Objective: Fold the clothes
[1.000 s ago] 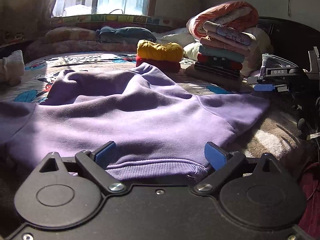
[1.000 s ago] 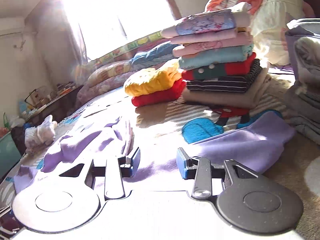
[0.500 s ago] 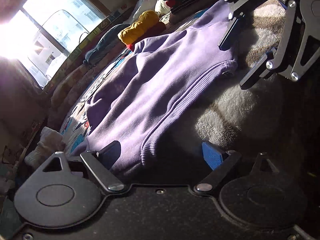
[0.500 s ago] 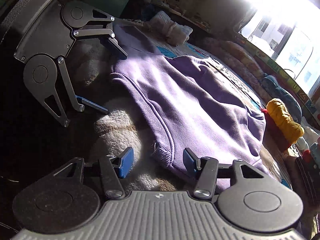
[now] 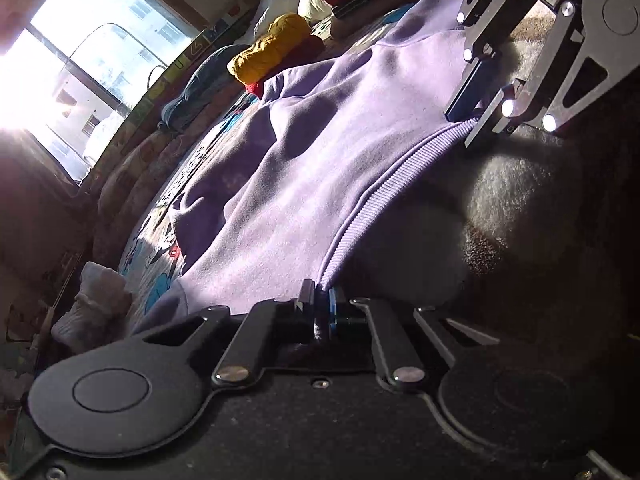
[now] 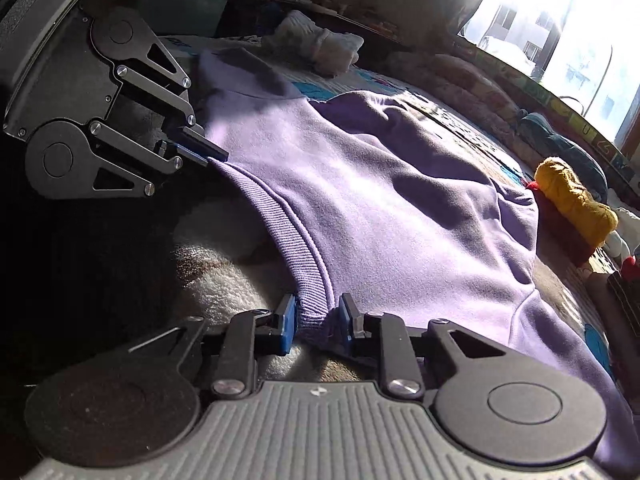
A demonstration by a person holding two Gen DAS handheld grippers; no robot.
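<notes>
Fingers of the left gripper [image 5: 322, 308] and right gripper [image 6: 316, 320] each pinch a corner of the ribbed hem [image 6: 280, 220] of the purple sweatshirt [image 6: 380, 200], spread on the bed [image 6: 216, 280]. Lift both corners level, hem taut, carrying toward twelve o'clock, neckline-ward.

My left gripper [image 5: 321, 312] is matt black all over: two round discs with raised circles at its base, flat linkage arms pinned by silver screw heads, triangular cut-outs, and blue pads lining my jaws. My right gripper [image 6: 314, 318] has the same black discs, arms and silver screws, but its body is a pale grey ribbed plate with a small mark at the middle; its pads are blue too.
</notes>
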